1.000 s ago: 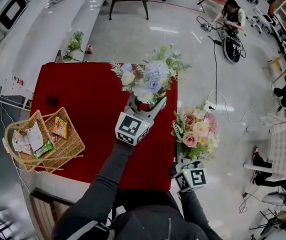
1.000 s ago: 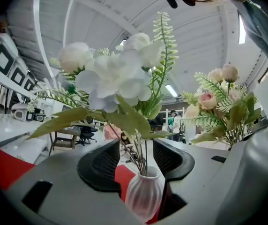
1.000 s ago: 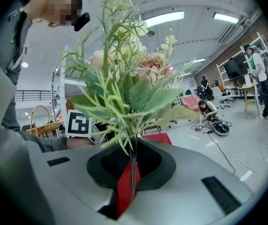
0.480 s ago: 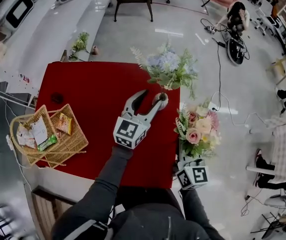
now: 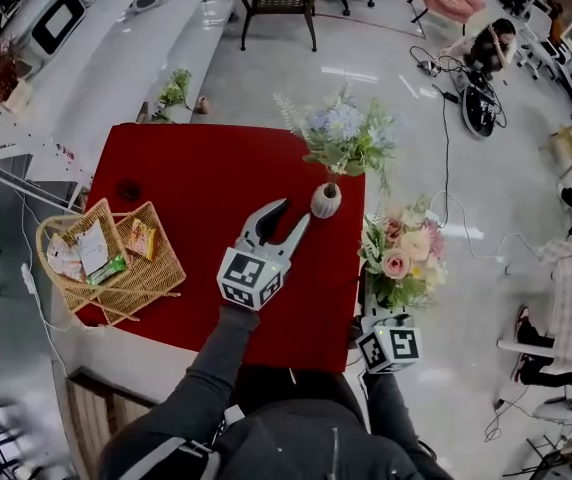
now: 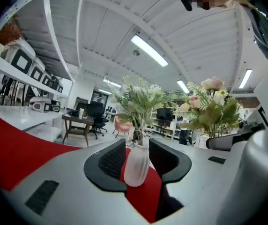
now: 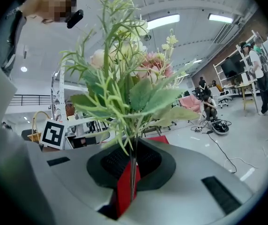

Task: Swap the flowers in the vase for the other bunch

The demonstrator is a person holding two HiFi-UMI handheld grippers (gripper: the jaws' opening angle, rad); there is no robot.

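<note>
A small white ribbed vase (image 5: 326, 200) stands near the right edge of the red table (image 5: 196, 173). It holds a blue-and-white bunch (image 5: 341, 133) with green sprigs. My left gripper (image 5: 288, 214) hangs just short of the vase, open, not touching it. Its jaws have just been closing and nothing is between them. In the left gripper view the vase (image 6: 137, 165) shows beyond the jaw gap. My right gripper (image 5: 378, 313) is off the table's right side, shut on the stems (image 7: 131, 172) of the pink-and-cream bunch (image 5: 401, 256), held upright.
A wicker basket (image 5: 156, 280) with snack packets sits at the table's left edge, and a small dark object (image 5: 128, 190) lies behind it. A green sprig (image 5: 174, 90) lies on the floor beyond the table. A person (image 5: 496, 40) crouches among cables at the far right.
My left gripper has let go of the vase and drawn back from it toward me, its jaws now narrower. The right gripper keeps the pink bunch where it was.
</note>
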